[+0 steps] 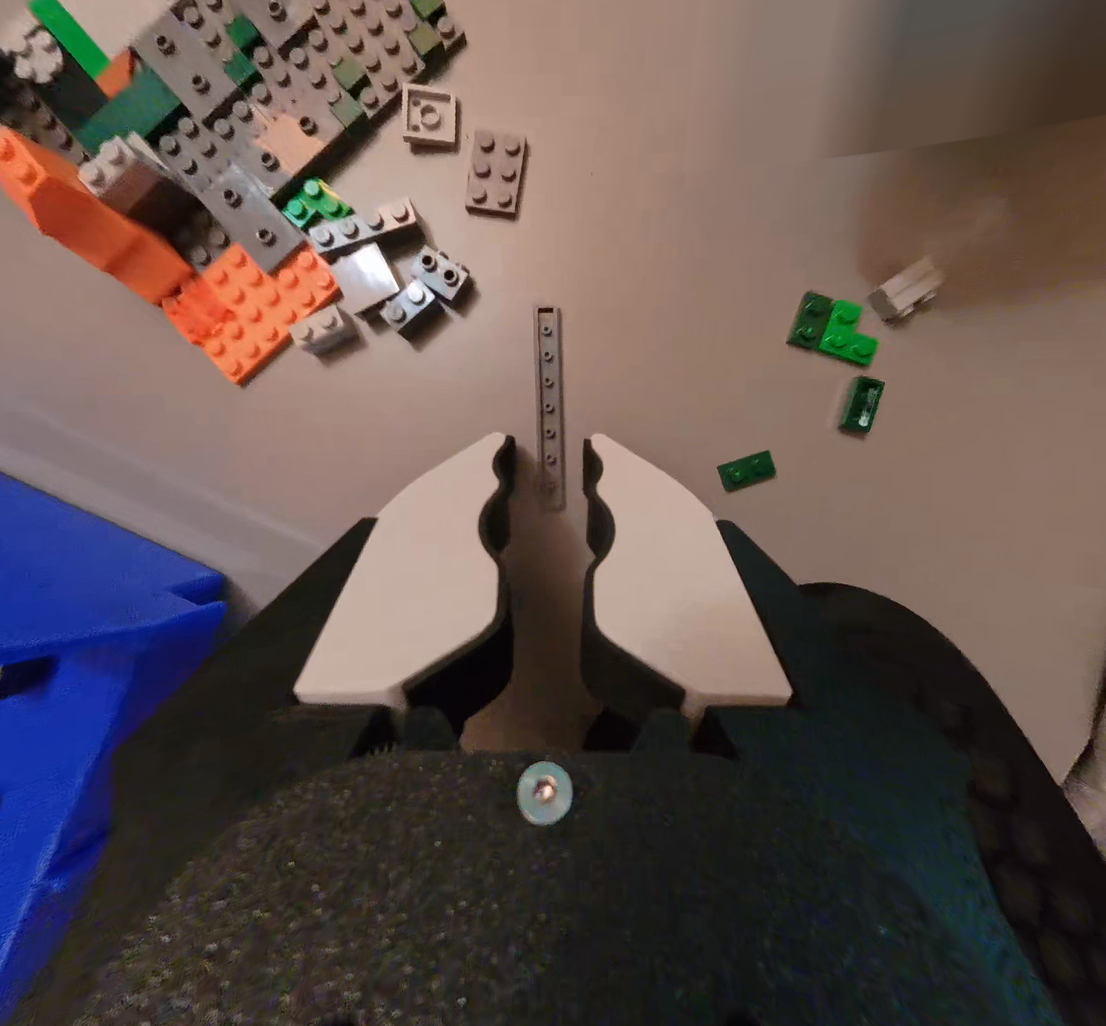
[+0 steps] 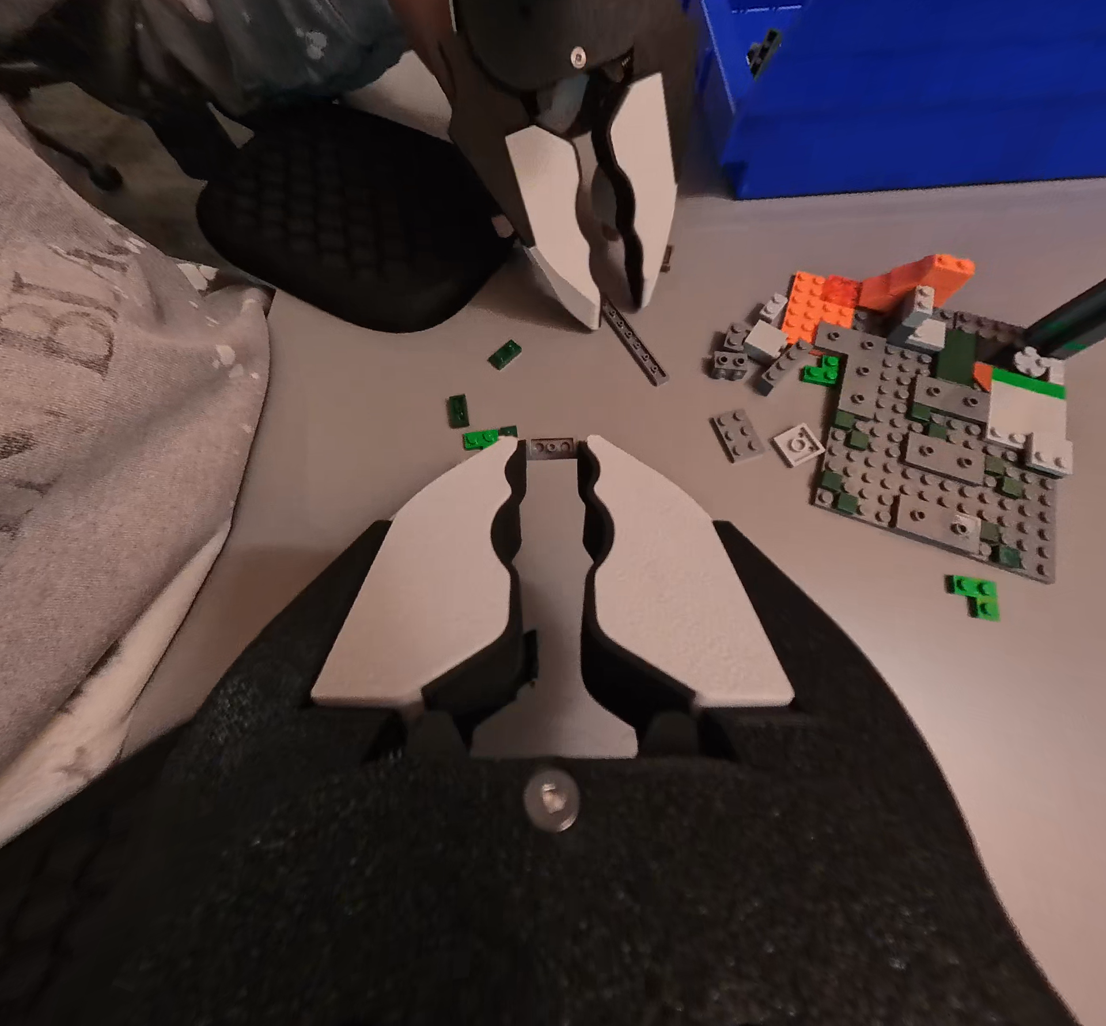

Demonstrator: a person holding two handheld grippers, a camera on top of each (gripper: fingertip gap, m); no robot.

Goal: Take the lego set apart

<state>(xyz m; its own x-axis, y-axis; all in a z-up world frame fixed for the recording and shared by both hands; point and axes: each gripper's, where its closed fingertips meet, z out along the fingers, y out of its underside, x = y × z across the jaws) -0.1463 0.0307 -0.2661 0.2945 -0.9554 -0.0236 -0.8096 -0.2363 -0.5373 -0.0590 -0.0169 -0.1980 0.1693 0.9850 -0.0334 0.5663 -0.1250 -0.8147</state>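
The left gripper [image 1: 547,446] is held with its fingers parted just over the table [image 1: 688,69], and the near end of a long thin grey strip [image 1: 550,399] is seen lying flat in the gap, touched by neither finger. The right gripper [image 2: 552,446] is closed upon a small dark grey plate [image 2: 552,449], which is pinched by its two ends between the fingertips. The lego set [image 2: 933,446], a grey studded baseplate with orange and green parts attached, is found on the table in front of a blue bin [image 2: 898,69]. Loose grey and green pieces [image 2: 977,595] are scattered around it.
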